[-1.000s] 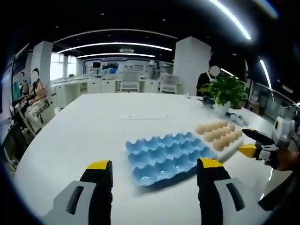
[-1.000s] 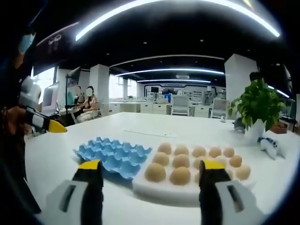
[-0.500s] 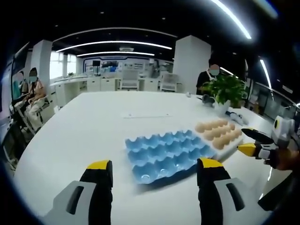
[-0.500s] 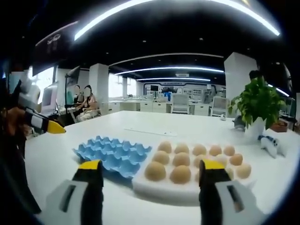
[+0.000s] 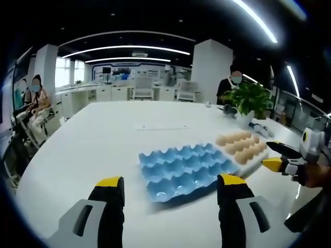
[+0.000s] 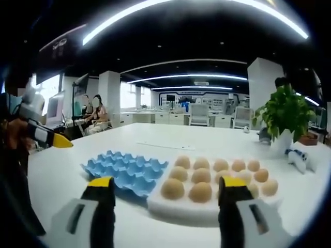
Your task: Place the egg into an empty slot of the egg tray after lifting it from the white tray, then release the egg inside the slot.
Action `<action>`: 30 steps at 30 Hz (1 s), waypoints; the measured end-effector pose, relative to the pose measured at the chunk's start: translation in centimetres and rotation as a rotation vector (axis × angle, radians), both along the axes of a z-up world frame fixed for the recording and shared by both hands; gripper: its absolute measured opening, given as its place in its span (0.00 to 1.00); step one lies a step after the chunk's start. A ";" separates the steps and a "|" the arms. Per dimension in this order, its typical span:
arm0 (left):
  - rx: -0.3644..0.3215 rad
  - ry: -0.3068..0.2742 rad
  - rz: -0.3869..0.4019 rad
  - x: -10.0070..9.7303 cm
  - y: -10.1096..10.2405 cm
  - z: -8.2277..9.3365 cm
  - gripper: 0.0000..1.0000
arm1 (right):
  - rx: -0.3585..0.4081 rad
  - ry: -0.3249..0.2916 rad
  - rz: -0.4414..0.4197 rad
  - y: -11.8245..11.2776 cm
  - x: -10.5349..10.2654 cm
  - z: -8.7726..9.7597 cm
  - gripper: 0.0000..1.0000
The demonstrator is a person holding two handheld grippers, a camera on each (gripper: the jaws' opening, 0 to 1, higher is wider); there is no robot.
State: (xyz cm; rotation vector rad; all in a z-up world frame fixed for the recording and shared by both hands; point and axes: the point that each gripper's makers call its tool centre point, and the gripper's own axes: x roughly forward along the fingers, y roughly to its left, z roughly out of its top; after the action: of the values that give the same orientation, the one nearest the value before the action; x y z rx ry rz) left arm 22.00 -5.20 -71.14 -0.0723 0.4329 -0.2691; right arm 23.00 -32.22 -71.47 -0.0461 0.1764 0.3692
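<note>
Eggs (image 6: 201, 178) sit in rows on a white tray (image 6: 181, 209) on a white bench (image 5: 103, 139), and touching the tray's side lies a blue egg tray (image 6: 126, 173) whose slots all look empty. In the right gripper view, the right tool (image 6: 163, 199) hovers just in front of the white tray, its two yellow-tipped jaws spread wide with nothing between them. The nearest two eggs lie straight ahead, framed between the jaws. In the left gripper view, the left tool (image 5: 168, 194) hovers near the blue egg tray, its jaws also spread wide and empty.

No egg is lifted yet, so the step in hand appears to be the pickup. It would go best if the right tool lowers over one front-row egg, jaws passing either side of it, clear of its neighbour, and closes gently around the widest part. A straight lift should avoid knocking the other eggs. The closest blue slots are a short carry to the left.

The far slots of the blue tray are too small to check for certain. The right jaw hides part of the tray's near right corner, including at least one egg. A potted plant (image 6: 284, 116) stands beyond the trays.
</note>
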 end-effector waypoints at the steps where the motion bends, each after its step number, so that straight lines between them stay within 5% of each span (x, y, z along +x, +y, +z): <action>1: -0.001 0.002 0.000 0.0 0.0 0.0 0.73 | -0.002 0.004 0.000 0.0 0.0 -0.1 0.84; 30: -0.008 -0.006 -0.015 0.1 -0.5 0.3 0.72 | 0.066 0.076 -0.017 0.0 0.8 -0.9 0.67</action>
State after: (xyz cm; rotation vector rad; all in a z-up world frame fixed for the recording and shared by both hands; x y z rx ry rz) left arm 22.09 -5.72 -70.85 -0.0758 0.4268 -0.2853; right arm 23.79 -32.17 -72.37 0.0349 0.2393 0.3601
